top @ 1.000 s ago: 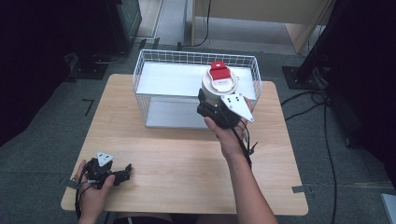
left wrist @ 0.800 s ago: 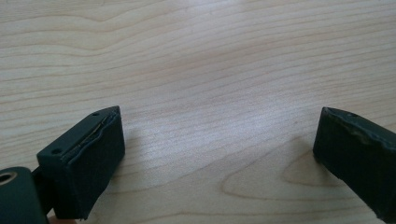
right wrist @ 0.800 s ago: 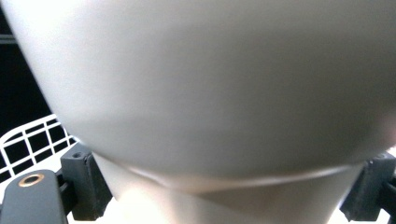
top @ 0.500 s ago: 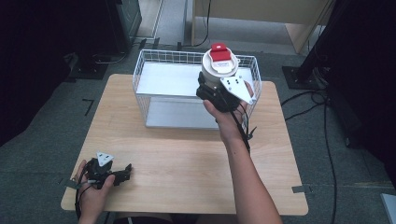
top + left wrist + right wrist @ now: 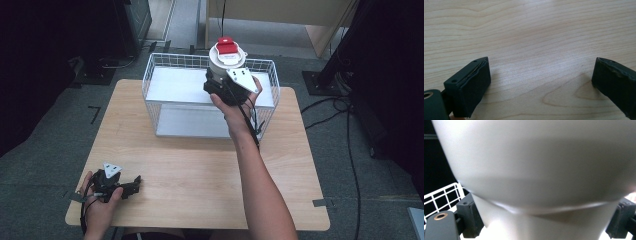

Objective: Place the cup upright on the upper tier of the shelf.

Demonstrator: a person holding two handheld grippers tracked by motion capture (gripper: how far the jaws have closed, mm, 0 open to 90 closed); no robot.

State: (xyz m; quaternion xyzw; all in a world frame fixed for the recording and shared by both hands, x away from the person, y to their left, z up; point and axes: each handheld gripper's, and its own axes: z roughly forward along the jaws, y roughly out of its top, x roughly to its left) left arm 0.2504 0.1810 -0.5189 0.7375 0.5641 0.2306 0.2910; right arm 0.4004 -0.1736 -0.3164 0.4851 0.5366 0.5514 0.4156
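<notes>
Hovering over the wire basket [image 5: 150, 82], the right gripper [image 5: 223, 84] is clamped on the white cup with a red lid [image 5: 227, 56]. Best lowered upright, clear of the rim, before releasing. Left gripper [image 5: 131, 186] rests spread wide on the surface [image 5: 200, 170].

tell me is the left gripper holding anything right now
No, the left gripper rests on the wooden table with its jaws wide apart and only bare wood between them.
</notes>
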